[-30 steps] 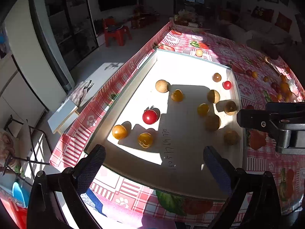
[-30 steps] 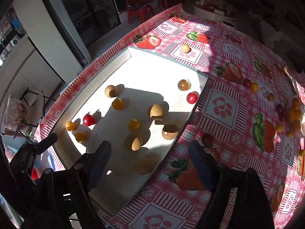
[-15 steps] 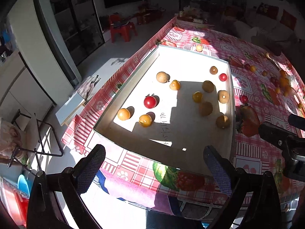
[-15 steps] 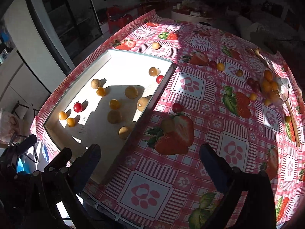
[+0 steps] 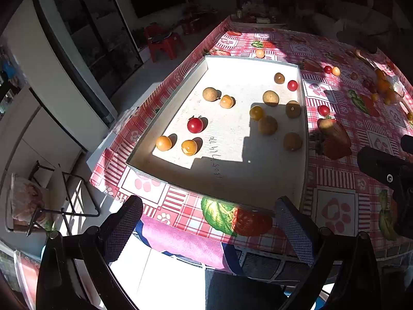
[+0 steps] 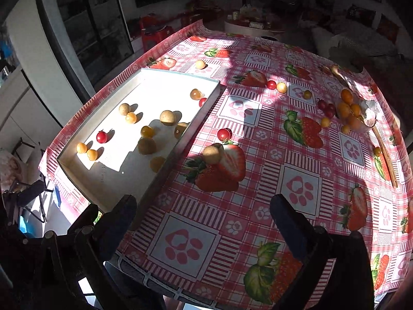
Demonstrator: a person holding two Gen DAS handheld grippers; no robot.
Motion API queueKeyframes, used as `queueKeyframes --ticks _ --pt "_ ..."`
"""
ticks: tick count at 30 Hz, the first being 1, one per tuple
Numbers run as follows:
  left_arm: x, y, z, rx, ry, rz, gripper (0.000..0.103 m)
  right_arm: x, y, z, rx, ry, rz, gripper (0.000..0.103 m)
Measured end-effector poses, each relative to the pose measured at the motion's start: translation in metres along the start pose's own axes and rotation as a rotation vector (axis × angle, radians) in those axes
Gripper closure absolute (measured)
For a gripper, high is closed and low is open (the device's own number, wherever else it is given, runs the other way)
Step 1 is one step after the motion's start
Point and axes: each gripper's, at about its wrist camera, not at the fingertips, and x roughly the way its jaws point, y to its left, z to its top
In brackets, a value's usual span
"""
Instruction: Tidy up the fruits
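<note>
While your left tongs [image 5: 206,227] hang apart and empty, the white tray [image 5: 304,155] lies ahead on the tabletop [image 5: 335,180]. Right view: right tongs [image 6: 204,222] apart, empty; brown fruit [image 6: 211,154] straight ahead, nearer this hand.

Red plastic stool [image 5: 162,41], strawberry-print tablecloth [image 6: 258,175]
</note>
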Motion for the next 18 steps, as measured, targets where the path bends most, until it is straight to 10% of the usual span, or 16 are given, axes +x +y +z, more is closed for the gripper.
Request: queueKeyframes --ticks 18 --pt "-0.005 -0.011 0.000 0.034 0.006 0.013 0.000 -0.006 0.001 -0.006 0.011 -0.006 0.029 0.000"
